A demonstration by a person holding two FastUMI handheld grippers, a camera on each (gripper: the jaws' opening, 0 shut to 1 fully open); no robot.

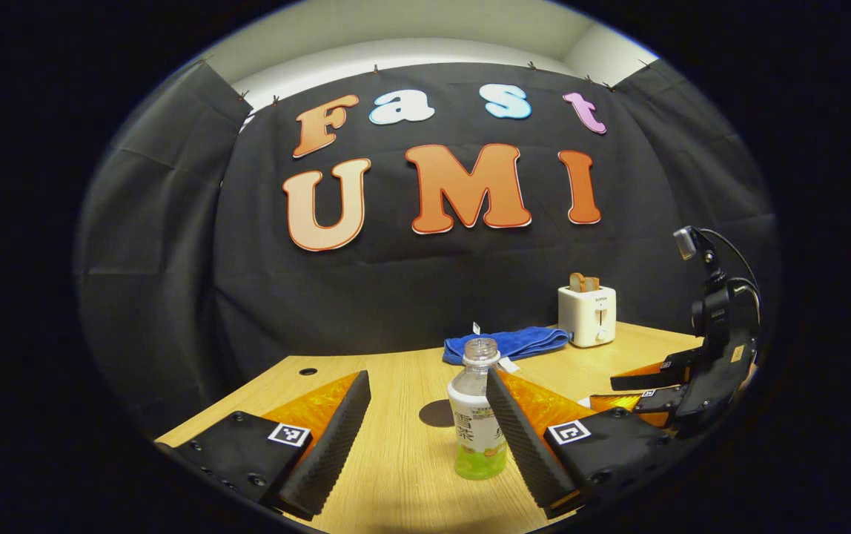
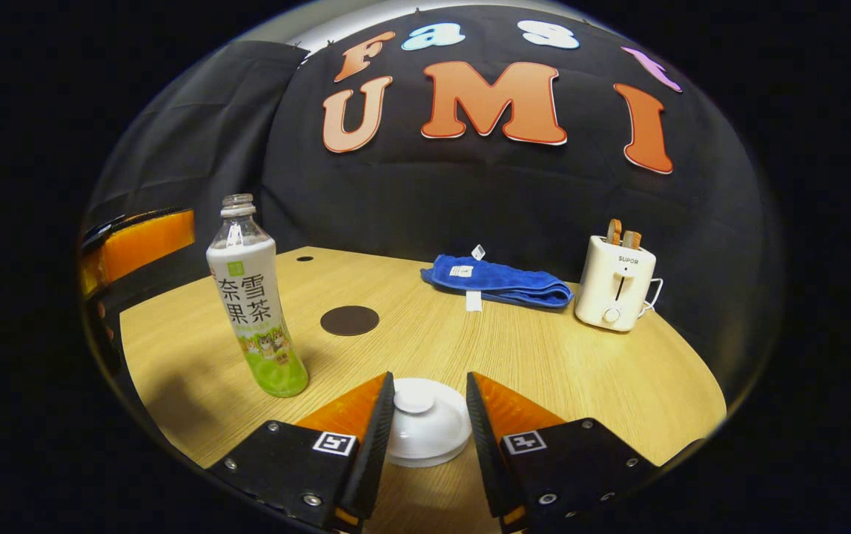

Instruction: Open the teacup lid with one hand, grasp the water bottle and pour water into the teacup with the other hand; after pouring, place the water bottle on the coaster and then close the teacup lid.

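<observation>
L gripper (image 1: 425, 415) fingers spread wide, holding nothing; 1 water bottle (image 1: 477, 415) upright on table (image 1: 396, 475) between them, just beside the right-hand finger, contact unclear. Bottle uncapped, little green liquid at bottom. 1 dark round coaster (image 1: 436, 413) just behind bottle. R gripper (image 2: 429, 419) fingers partly open, 1 either side of 1 white teacup lid (image 2: 425, 430), lid knob between tips; can't tell if pads touch it. Cup under lid hidden. Far side of table: 1 blue towel (image 2: 499, 280), 1 white toaster (image 2: 613, 285) w/ 2 slices sticking up.
</observation>
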